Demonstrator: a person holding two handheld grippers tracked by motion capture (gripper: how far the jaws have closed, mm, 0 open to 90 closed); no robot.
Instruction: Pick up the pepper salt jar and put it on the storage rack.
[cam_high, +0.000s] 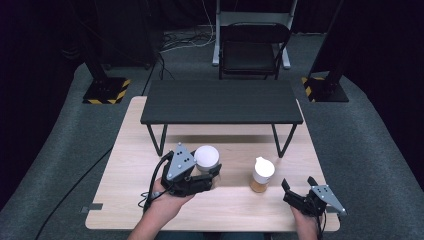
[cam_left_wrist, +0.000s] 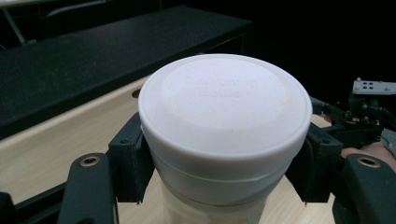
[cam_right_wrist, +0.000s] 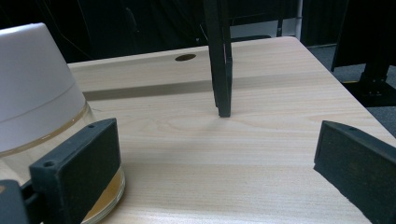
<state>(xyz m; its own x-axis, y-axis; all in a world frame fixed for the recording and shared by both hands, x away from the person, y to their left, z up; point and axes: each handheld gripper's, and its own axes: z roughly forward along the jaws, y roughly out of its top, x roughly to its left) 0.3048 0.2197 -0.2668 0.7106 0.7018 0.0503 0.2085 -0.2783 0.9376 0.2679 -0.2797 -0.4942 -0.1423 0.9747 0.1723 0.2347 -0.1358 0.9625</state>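
In the left gripper view, the white-lidded jar (cam_left_wrist: 224, 140) ran off the bottom edge, so its body and base could not be seen; the raised lettering on its lid was too faint to read. The left claw (cam_left_wrist: 219, 172) was cut off at the same edge, and its pads were largely hidden behind the jar's collar. In the right gripper view, the spouted bottle (cam_right_wrist: 42, 116) was cropped by the left and bottom edges, and one finger of the right claw (cam_right_wrist: 215, 163) covered part of its base. In the high view, the person's forearms left the frame at the bottom, and the black shelf (cam_high: 221, 101) concealed the counter (cam_high: 225, 200) beneath it.
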